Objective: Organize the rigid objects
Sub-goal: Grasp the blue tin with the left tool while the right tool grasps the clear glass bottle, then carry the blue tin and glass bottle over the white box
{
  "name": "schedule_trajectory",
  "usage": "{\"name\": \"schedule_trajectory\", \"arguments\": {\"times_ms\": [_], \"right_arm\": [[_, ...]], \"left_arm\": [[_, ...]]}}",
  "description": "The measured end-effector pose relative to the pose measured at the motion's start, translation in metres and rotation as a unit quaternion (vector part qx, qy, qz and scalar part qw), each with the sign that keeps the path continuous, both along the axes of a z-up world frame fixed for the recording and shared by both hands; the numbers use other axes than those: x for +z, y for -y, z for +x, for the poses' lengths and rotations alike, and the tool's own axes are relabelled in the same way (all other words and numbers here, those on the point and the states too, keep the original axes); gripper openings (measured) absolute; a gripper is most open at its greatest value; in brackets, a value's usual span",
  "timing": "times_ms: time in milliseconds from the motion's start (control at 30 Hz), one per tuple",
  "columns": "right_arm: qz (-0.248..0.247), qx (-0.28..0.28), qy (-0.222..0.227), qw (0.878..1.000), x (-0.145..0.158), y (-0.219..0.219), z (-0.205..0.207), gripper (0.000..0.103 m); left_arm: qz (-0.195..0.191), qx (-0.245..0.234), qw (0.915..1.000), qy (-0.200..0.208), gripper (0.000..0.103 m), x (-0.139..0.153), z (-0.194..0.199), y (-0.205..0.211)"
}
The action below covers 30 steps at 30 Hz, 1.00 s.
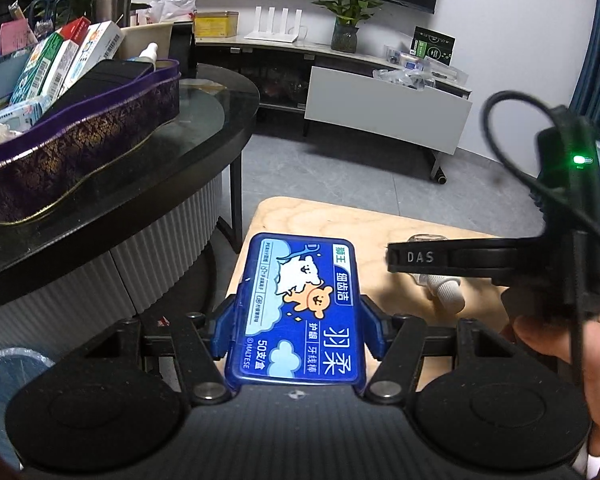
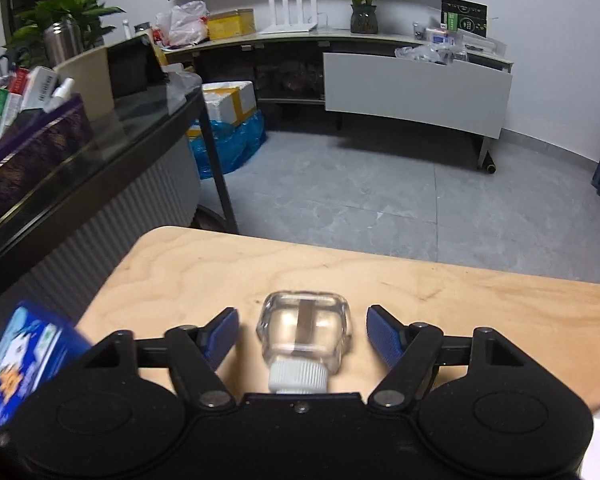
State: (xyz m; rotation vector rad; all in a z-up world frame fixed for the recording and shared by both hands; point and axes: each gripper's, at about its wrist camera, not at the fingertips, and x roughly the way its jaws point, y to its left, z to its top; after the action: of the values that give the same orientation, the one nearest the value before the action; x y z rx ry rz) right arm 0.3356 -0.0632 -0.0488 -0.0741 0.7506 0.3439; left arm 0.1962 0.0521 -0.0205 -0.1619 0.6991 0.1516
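Observation:
My left gripper (image 1: 300,320) is shut on a blue flat box (image 1: 296,308) with a cartoon bear and white animal printed on it, its blue pads pressing both long sides above the left end of the wooden table (image 1: 340,220). A small clear bottle (image 2: 320,344) with a white ribbed cap lies on the wooden table (image 2: 260,264), cap toward the camera. My right gripper (image 2: 301,312) stands open around it, with a gap between each blue pad and the glass. The left wrist view shows the bottle (image 1: 444,288) partly hidden behind a black right finger (image 1: 420,258).
A purple tin (image 1: 80,140) packed with cartons and a spray bottle sits on the dark glass table (image 1: 204,120) to the left. The blue box (image 2: 20,356) shows at the lower left of the right wrist view. Grey floor and a TV cabinet (image 2: 416,88) lie beyond.

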Motion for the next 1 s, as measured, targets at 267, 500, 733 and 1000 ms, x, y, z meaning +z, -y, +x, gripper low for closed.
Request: {"name": "schedule_trajectory", "arguments": {"times_ms": [267, 500, 733, 1000], "right_arm": [[-0.001, 0.003, 0.008, 1.0, 0.019, 0.017, -0.03, 0.06], [0.028, -0.022, 0.042, 0.998, 0.066, 0.064, -0.105, 0.06], [0.041, -0.049, 0.058, 0.996, 0.098, 0.117, -0.183, 0.06], [0.021, -0.094, 0.074, 0.993, 0.111, 0.171, -0.253, 0.06]], "left_arm": [[0.006, -0.01, 0.9999, 0.009, 0.063, 0.01, -0.012, 0.01], [0.001, -0.02, 0.9996, 0.021, 0.062, 0.033, -0.049, 0.031], [-0.002, -0.053, 0.9981, 0.032, 0.062, 0.056, -0.087, 0.07], [-0.013, -0.106, 0.9935, 0.039, 0.062, 0.065, -0.119, 0.121]]}}
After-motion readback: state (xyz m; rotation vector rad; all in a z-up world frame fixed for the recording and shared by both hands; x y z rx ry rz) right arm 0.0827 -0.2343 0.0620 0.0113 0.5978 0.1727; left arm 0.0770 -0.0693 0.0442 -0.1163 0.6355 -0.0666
